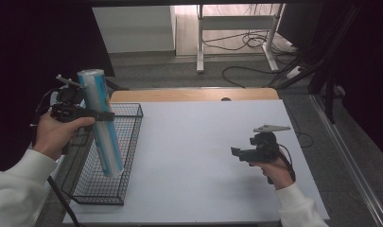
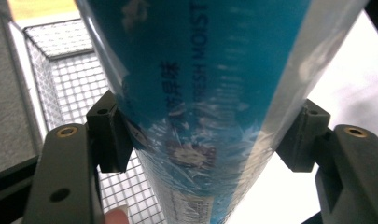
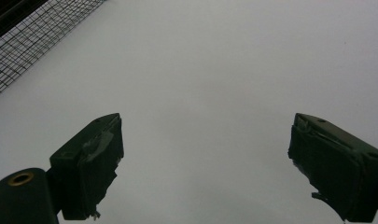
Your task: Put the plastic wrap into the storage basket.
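Over on the left, the left claw (image 1: 105,115) pinches a long blue-and-clear wrapped tube (image 1: 100,124), its 2 black jaws pressed against either side of it in the left gripper view. The tube leans, top tilted toward the person's left, and its lower end sits down inside a black wire basket (image 1: 131,147) at the left edge of the white surface (image 1: 198,156). Whether that end touches the basket floor is hard to make out through the mesh. Up close, the tube's (image 2: 210,93) print is blurred; only a few pale letters read, and its top and bottom are cut off. A fingertip (image 2: 115,217) pokes in at the bottom edge. To the right, well apart from the basket, the right claw (image 1: 234,152) hovers over bare surface, jaws spread wide with nothing between them. A corner of the basket (image 3: 32,37) shows at the upper left of the right gripper view.
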